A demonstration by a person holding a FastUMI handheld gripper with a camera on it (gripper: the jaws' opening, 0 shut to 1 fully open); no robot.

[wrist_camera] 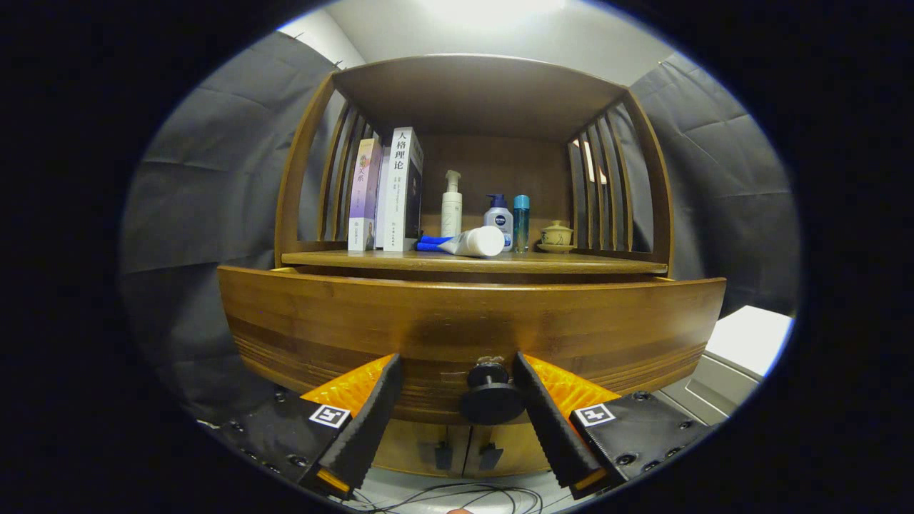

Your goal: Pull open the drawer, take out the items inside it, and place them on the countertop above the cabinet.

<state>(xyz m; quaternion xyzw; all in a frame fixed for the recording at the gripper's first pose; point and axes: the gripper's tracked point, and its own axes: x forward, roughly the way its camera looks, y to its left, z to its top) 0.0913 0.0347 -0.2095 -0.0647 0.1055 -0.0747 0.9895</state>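
Wooden cabinet [471, 214], drawer [471, 321] knob [493, 400] between open tongs [457, 371], untouched

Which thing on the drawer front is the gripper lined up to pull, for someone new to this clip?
Start at the wooden cabinet with books and bottles on its shelf. Its wide curved drawer front runs below that shelf. Low on it sits a round dark knob, between the fingers of the open gripper, the only dark protruding piece on that panel.

Knob [493, 397] between parted tongs [457, 371]
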